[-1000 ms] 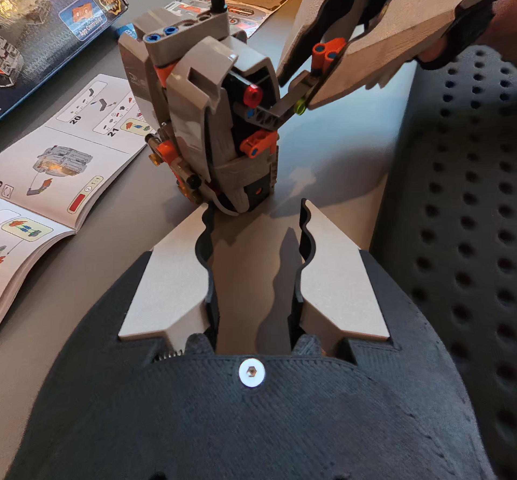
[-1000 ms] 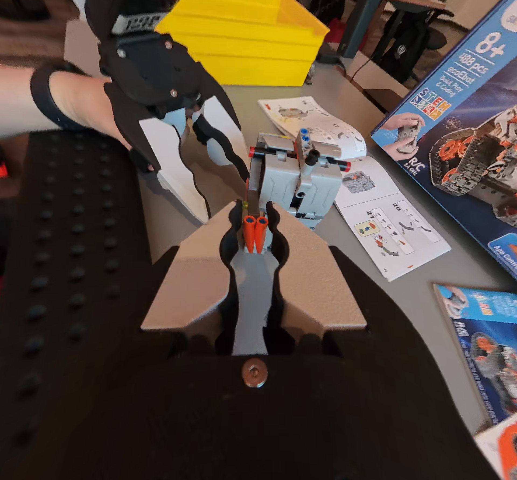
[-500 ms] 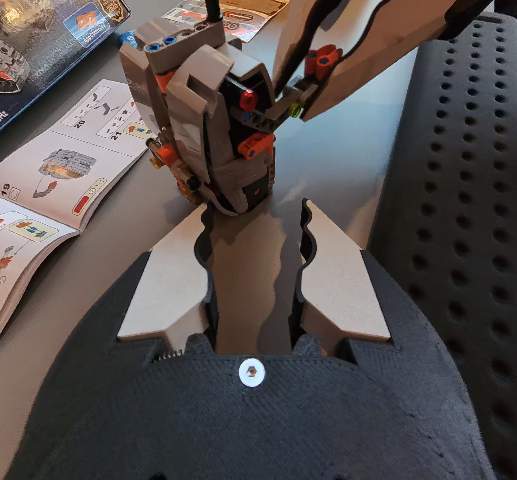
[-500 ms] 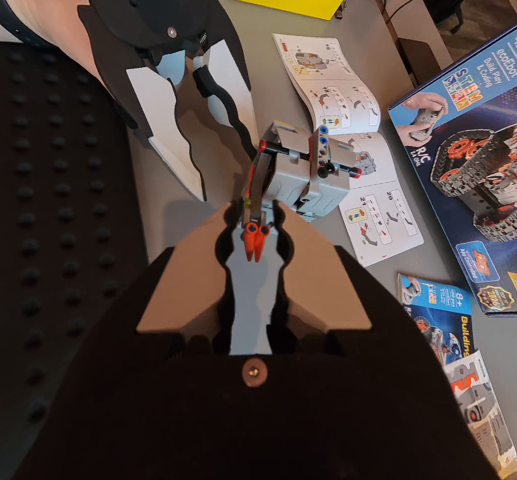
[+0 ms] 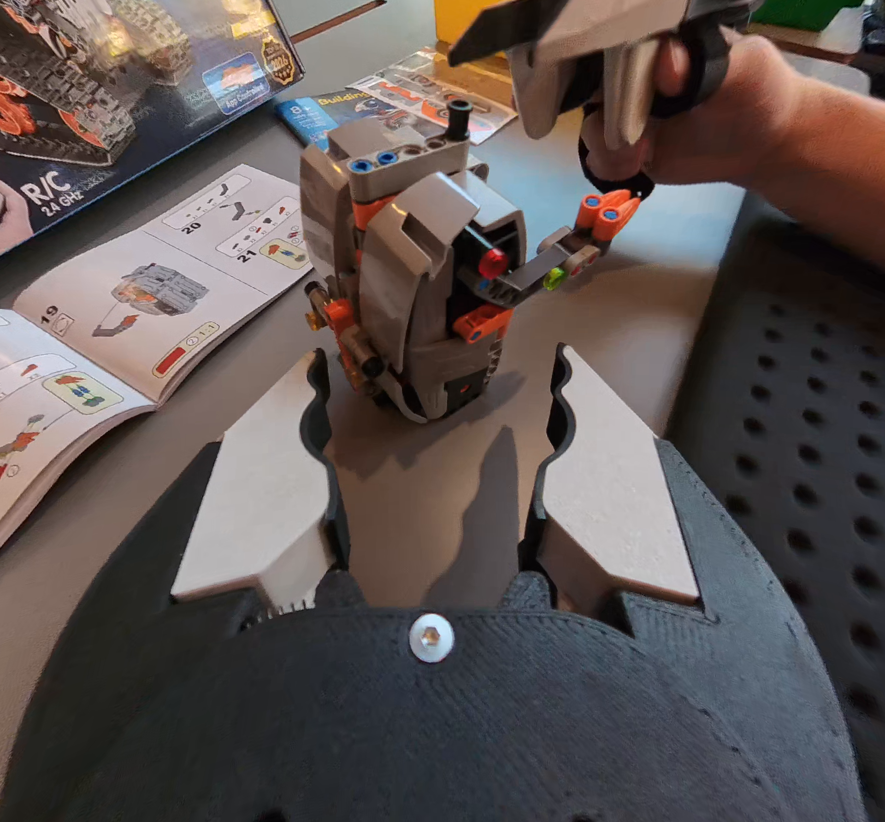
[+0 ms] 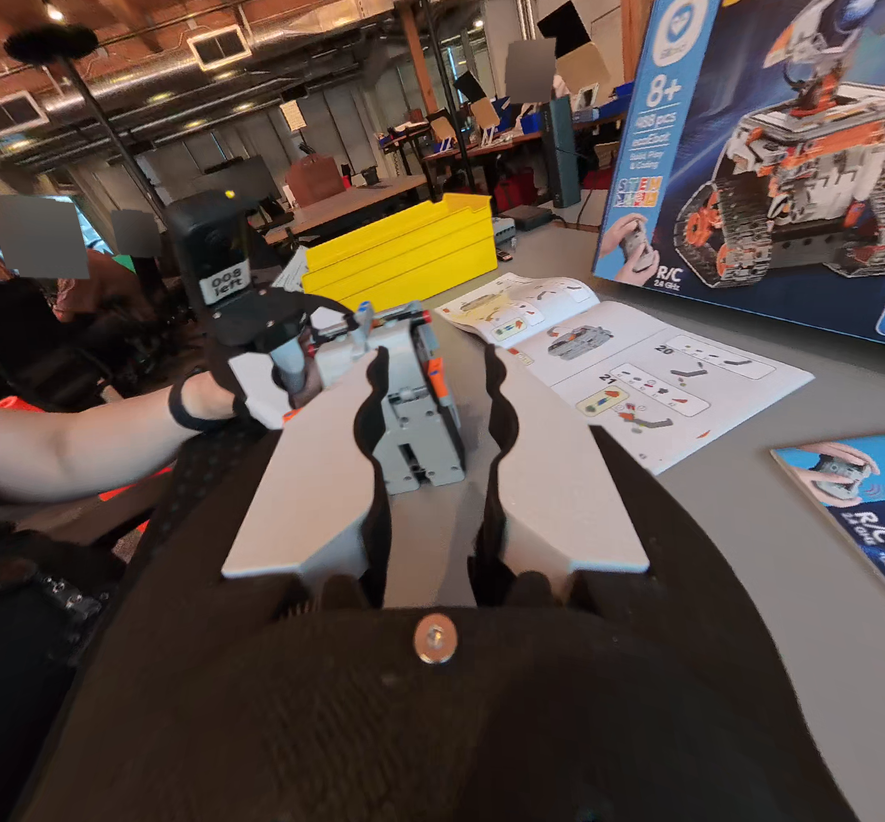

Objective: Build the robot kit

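An open instruction booklet [image 5: 143,301] lies left of the brick model [image 5: 412,282], with the kit box [image 5: 119,57] and a yellow bin [image 6: 402,253] behind on the grey table [image 5: 622,320]. The model stands upright, grey with orange pins, a dark arm [image 5: 541,267] sticking out sideways. The left gripper [image 5: 440,397] sits just before it, jaws wide and empty. Only the right wrist view shows the right gripper [image 6: 433,368] open, jaws apart before the model's pale back.

model [image 5: 412,282] beside booklet [image 5: 158,282], box [image 5: 119,57] apparently behind
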The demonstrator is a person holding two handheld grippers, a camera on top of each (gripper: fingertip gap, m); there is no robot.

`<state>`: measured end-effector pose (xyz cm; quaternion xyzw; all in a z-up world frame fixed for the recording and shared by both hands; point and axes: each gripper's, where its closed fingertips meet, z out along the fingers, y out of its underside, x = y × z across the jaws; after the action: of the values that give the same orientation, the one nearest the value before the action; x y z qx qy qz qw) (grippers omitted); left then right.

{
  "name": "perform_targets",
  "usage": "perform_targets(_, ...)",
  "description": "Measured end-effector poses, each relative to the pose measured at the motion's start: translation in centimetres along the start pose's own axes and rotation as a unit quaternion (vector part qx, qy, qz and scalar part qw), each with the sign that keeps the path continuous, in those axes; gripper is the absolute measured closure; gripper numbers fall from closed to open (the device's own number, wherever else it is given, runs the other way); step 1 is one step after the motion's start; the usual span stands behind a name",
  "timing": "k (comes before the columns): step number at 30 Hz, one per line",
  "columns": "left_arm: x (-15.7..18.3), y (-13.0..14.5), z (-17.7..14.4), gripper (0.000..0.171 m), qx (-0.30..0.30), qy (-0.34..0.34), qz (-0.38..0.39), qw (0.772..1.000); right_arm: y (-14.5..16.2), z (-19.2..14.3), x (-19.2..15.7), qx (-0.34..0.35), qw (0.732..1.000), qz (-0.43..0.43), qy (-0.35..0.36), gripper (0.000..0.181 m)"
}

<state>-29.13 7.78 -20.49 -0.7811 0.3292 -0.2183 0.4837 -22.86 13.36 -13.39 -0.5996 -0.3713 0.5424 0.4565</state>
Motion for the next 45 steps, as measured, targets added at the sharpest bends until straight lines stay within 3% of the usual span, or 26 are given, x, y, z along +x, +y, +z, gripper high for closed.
perform_targets(6,-2.0,2.3,1.2,0.094,-0.065,-0.052,0.038,0.996,0.9,2.9,1.6,-0.027,0.999,-0.022,0.013,0.143)
perform_targets(10,-3.3,3.4,0.8,0.092,-0.075,-0.045,-0.036,0.996,2.1,3.8,1.2,-0.038,0.999,-0.011,-0.008,0.143)
perform_targets(13,-5.3,4.0,-0.2,0.113,-0.072,-0.073,-0.099,0.99,3.8,3.7,0.9,-0.075,0.997,-0.001,-0.031,0.142)
perform_targets(17,-5.8,2.6,-2.0,0.113,0.001,-0.039,-0.175,0.984,4.7,4.1,0.5,-0.093,0.995,0.001,-0.042,0.138)
perform_targets(24,-7.4,0.6,-4.5,0.119,0.093,-0.025,-0.231,0.968,5.7,4.5,-1.8,-0.123,0.989,0.009,-0.08,0.148)
perform_targets(28,-7.3,-0.8,-5.8,0.118,0.134,-0.03,-0.217,0.966,6.5,4.6,-2.2,-0.144,0.986,-0.055,-0.064,0.142)
perform_targets(33,-7.4,-2.6,-8.7,0.104,0.202,-0.078,-0.168,0.962,6.8,5.4,-2.6,-0.145,0.986,-0.058,-0.063,0.107)
perform_targets(37,-5.6,-3.9,-9.9,0.101,0.243,-0.052,-0.137,0.959,7.3,6.2,-1.9,-0.159,0.982,-0.098,-0.031,0.105)
perform_targets(42,-3.1,-4.0,-8.9,0.1,0.224,0.029,-0.139,0.964,6.7,6.4,-0.9,-0.144,0.985,-0.096,-0.005,0.105)
perform_targets(45,-2.1,-3.7,-8.6,0.101,0.204,0.034,-0.109,0.972,6.8,6.6,-1.0,-0.149,0.985,-0.088,-0.015,0.105)
